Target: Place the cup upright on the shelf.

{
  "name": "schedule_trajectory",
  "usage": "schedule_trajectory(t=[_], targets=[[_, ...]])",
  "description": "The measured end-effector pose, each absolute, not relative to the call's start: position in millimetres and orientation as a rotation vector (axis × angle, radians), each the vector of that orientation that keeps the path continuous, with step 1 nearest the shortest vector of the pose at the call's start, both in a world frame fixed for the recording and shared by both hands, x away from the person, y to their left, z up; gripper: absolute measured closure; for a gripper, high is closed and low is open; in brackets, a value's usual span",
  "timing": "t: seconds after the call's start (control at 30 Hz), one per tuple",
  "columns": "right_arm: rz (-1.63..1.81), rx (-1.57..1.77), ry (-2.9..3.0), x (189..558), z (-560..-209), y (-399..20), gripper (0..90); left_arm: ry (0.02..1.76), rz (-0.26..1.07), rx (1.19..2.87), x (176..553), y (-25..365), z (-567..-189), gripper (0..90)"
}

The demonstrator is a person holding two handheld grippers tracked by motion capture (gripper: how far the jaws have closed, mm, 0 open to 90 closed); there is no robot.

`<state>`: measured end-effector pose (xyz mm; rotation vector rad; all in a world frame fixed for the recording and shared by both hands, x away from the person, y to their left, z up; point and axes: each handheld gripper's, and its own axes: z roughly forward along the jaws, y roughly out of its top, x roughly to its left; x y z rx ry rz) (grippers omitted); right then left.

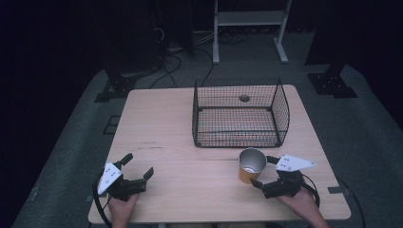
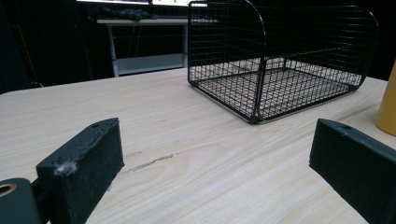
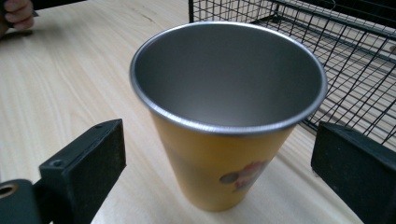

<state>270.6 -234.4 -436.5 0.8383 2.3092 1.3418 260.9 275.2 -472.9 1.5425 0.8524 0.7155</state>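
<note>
Cup [image 1: 251, 165] upright on the table [image 1: 180, 142], just in front of the wire basket [image 1: 240, 114], near the right edge. Tapered metal cup, yellow outside with a small printed graphic, bare steel inside, rolled rim. Right gripper [image 1: 265, 171] is spread wide, one jaw either side of the cup, not touching it. Left gripper [image 1: 139, 166] is also wide apart, holding nothing, well away at the left. Tabletop is pale wood grain. Basket is black mesh, empty. Room dark, grey floor, cables behind.

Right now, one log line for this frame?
left claw open, idle | right claw open around cup | cup upright, beside basket
</note>
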Motion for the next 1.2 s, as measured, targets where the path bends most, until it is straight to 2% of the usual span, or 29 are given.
schedule_trajectory(t=[0.7, 0.83, 0.87, 1.2], targets=[[1.355, 0.836, 2.304, 288, -438, -214, 2.9, 0.852, 0.717, 1.544, 261, 275, -473, 2.3], [1.361, 0.826, 2.307, 289, -437, -213, 8.4, 0.851, 0.717, 1.543, 261, 275, -473, 2.2], [1.363, 0.825, 2.306, 289, -436, -213, 12.4, 0.851, 0.717, 1.543, 261, 276, -473, 2.2], [1.385, 0.815, 2.332, 289, -428, -216, 12.5, 0.851, 0.717, 1.540, 261, 276, -473, 2.2]])
